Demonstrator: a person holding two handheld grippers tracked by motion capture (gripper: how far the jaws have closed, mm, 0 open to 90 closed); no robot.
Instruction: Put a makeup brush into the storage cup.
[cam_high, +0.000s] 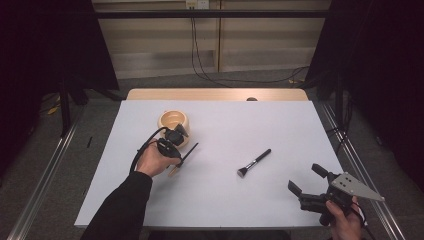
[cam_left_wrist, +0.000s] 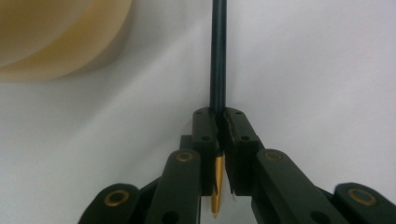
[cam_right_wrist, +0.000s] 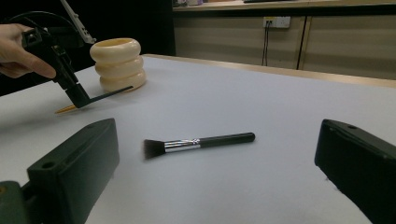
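beside the cream holder on the white worktop, the left gripper has its jaws clamped on a thin dark brush with a gold tip, while the right gripper rests open-jawed near a makeup brush.

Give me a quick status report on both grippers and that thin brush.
Left gripper shut on thin brush, beside cream holder. Right gripper open, empty, near table corner. Makeup brush lies loose mid-table. Nothing blocking.
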